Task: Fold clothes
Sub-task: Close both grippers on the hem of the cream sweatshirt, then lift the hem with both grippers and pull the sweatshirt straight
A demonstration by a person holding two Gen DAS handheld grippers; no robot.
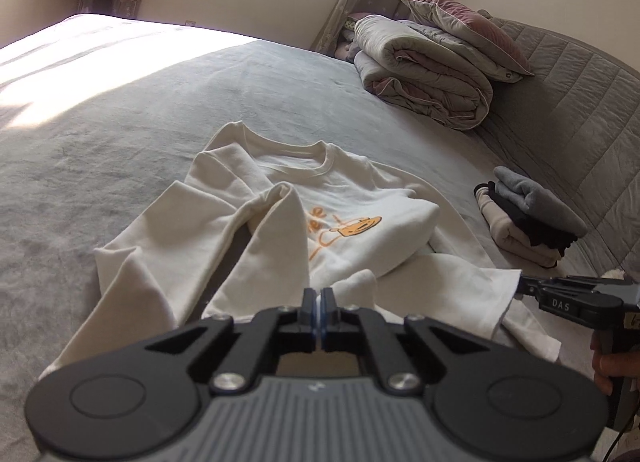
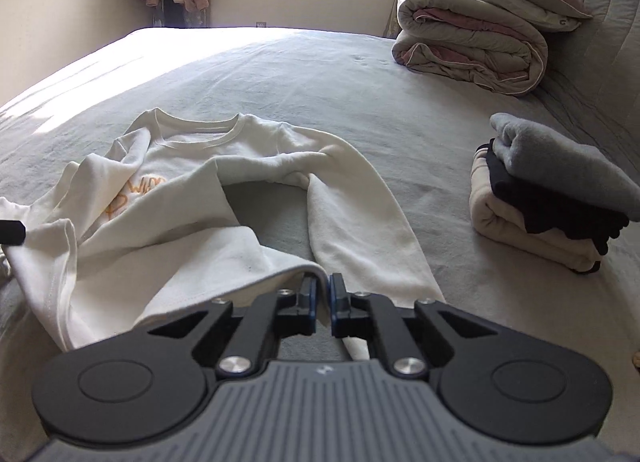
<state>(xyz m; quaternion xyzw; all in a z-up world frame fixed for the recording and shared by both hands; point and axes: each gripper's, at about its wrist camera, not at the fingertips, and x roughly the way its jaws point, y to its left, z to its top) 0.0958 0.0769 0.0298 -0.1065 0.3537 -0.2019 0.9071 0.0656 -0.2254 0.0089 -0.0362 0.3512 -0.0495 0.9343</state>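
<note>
A cream long-sleeved sweatshirt (image 1: 320, 189) with an orange print lies rumpled on the grey bed, collar toward the window; it also shows in the right wrist view (image 2: 192, 165). My left gripper (image 1: 319, 296) is shut on the sweatshirt's near hem edge. My right gripper (image 2: 323, 286) is shut on the hem's other corner, lifting it slightly; it shows in the left wrist view (image 1: 524, 286) pinching the cloth. One sleeve (image 2: 352, 221) runs toward me beside the right gripper.
A stack of folded clothes (image 2: 552, 197), grey on top, sits at the right on the bed (image 2: 360, 93). A rolled quilt (image 2: 472, 41) with a pillow lies at the far right by the padded headboard (image 1: 568, 109). Clothes hang in the far corner.
</note>
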